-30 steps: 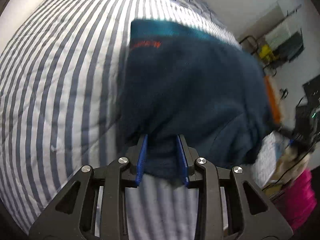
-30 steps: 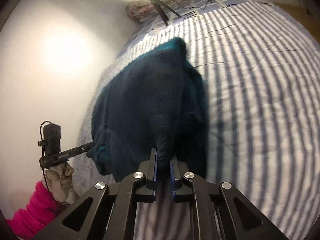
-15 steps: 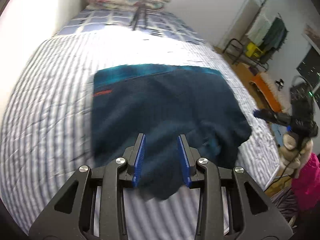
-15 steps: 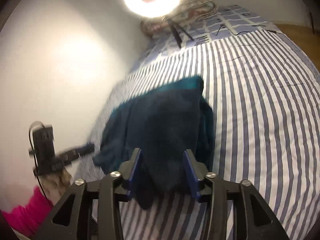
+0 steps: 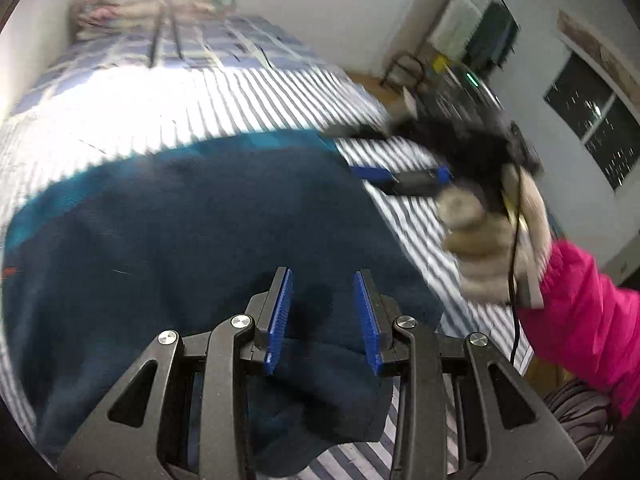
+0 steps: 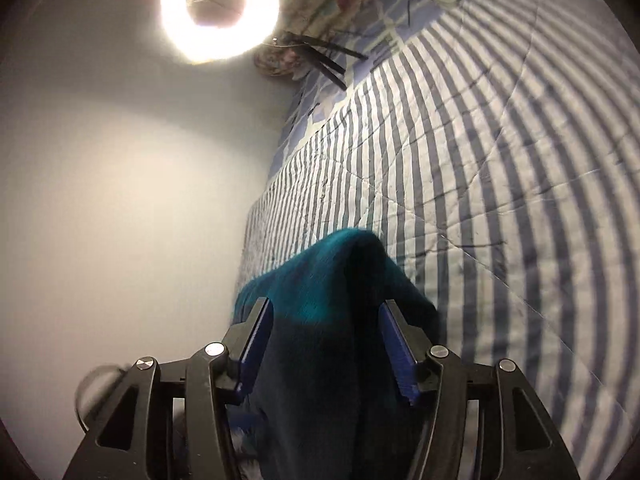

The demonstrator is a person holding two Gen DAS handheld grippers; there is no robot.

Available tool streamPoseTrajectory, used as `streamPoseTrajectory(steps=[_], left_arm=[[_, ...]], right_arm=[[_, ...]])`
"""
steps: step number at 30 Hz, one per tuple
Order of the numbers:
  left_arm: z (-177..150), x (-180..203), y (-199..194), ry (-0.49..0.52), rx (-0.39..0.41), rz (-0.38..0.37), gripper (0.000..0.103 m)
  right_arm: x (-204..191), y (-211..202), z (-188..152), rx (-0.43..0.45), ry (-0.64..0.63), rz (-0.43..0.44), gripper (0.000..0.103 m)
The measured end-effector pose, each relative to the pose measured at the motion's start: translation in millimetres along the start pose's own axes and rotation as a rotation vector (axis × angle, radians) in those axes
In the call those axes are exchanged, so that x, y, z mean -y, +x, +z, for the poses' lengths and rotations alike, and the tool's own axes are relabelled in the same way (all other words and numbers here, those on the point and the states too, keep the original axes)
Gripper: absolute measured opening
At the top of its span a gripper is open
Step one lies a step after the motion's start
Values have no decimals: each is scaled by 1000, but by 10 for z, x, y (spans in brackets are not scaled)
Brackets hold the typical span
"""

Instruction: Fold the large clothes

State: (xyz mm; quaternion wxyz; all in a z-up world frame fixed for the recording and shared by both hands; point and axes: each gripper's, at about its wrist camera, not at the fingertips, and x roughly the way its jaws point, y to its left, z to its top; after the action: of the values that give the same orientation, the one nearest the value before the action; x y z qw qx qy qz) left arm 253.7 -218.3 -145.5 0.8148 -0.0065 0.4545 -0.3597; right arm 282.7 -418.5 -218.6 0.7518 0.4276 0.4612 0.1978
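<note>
A dark navy fleece garment (image 5: 192,248) with a teal band (image 5: 120,168) along its far edge lies folded on the striped bed (image 5: 260,92). My left gripper (image 5: 323,280) is open above the garment's near edge, holding nothing. My right gripper (image 6: 325,310) is open, its blue pads either side of the garment's teal far corner (image 6: 328,280), which bunches up between them. In the left wrist view the right gripper (image 5: 400,178) shows blurred at the garment's right side, held by a gloved hand (image 5: 492,240) with a pink sleeve.
A lit ring light (image 6: 219,8) on a tripod stands at the head of the bed beside patterned pillows (image 6: 320,12). A white wall (image 6: 120,200) runs along the bed's left side. Furniture and a dark window (image 5: 592,120) stand to the right of the bed.
Both grippers have opened and let go of the garment, which now lies on the bed. The right gripper has moved to the garment's far teal corner; the left has pulled back.
</note>
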Motion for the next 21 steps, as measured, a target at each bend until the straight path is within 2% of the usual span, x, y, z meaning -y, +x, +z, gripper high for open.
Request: streamPoseTrajectory(steps=[4, 6, 8, 9, 11, 12, 14, 17, 19, 21], left_arm=[[-130, 29, 239, 51, -55, 11, 33], [-163, 75, 274, 91, -64, 21, 33], [-195, 59, 317, 82, -79, 6, 33], [-221, 56, 332, 74, -84, 1, 33], [-268, 57, 379, 78, -90, 3, 33], [-279, 62, 407, 91, -88, 6, 33], [-305, 60, 437, 103, -79, 2, 33], [-288, 63, 367, 101, -70, -2, 33], [-246, 69, 224, 84, -72, -34, 33], [-203, 68, -24, 68, -28, -38, 33]], right_arm=[[191, 246, 153, -11, 55, 102, 59], [206, 319, 224, -4, 68, 112, 55], [96, 260, 223, 37, 33, 86, 33], [29, 219, 224, 53, 4, 74, 28], [-178, 111, 207, 87, -138, -20, 9], [-216, 122, 225, 89, -177, -67, 8], [-143, 205, 223, 64, -197, -237, 8], [-95, 255, 179, 45, -202, -400, 8], [-246, 159, 168, 68, -252, -442, 12], [-496, -17, 134, 126, -313, -455, 19]])
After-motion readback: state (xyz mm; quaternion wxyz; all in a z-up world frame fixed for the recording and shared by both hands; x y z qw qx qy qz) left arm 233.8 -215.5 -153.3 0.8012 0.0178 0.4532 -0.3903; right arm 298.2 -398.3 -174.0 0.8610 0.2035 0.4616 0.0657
